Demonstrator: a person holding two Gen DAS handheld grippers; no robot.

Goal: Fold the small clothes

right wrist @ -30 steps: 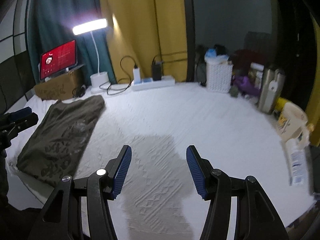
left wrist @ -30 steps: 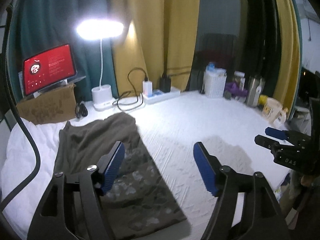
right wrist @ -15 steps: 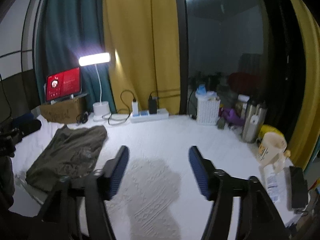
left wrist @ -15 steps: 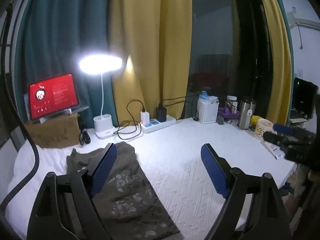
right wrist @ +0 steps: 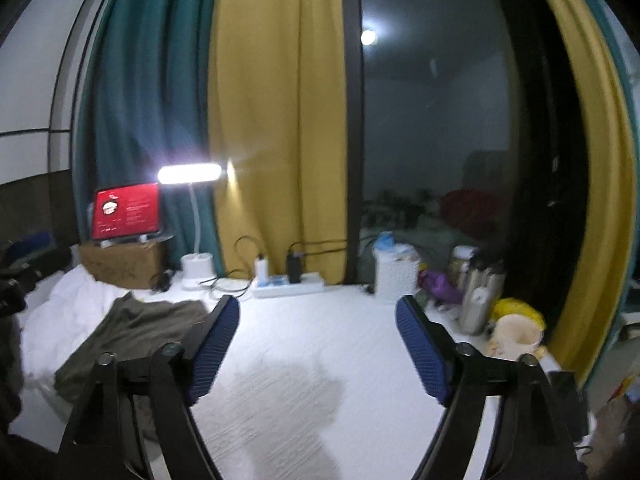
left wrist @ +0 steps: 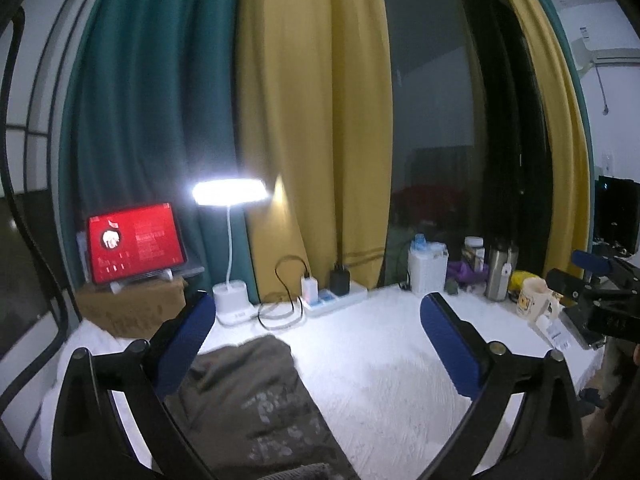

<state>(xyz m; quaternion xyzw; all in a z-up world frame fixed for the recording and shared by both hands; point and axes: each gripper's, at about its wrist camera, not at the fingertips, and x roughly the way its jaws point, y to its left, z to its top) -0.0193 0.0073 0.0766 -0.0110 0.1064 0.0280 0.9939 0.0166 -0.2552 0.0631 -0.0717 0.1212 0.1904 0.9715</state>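
Note:
A folded olive-green garment with a pale print (left wrist: 264, 404) lies flat on the white textured bed cover (left wrist: 380, 360), at its left side. It also shows in the right wrist view (right wrist: 132, 332). My left gripper (left wrist: 316, 344) is open and empty, raised above the garment's right edge. My right gripper (right wrist: 316, 348) is open and empty, raised above bare bed cover (right wrist: 312, 344) to the right of the garment. The right gripper also shows at the right edge of the left wrist view (left wrist: 596, 280).
At the back stand a lit desk lamp (left wrist: 230, 196), a red-screen tablet (left wrist: 134, 242) on a cardboard box (left wrist: 128, 308), a power strip (left wrist: 334, 298) with cables, a white basket (left wrist: 428, 270), a steel flask (left wrist: 500, 274) and a mug (left wrist: 534, 296). Curtains hang behind.
Both grippers have lifted and tilted up from the bed, so more curtain and window show. Both stay open and empty. The garment has not moved.

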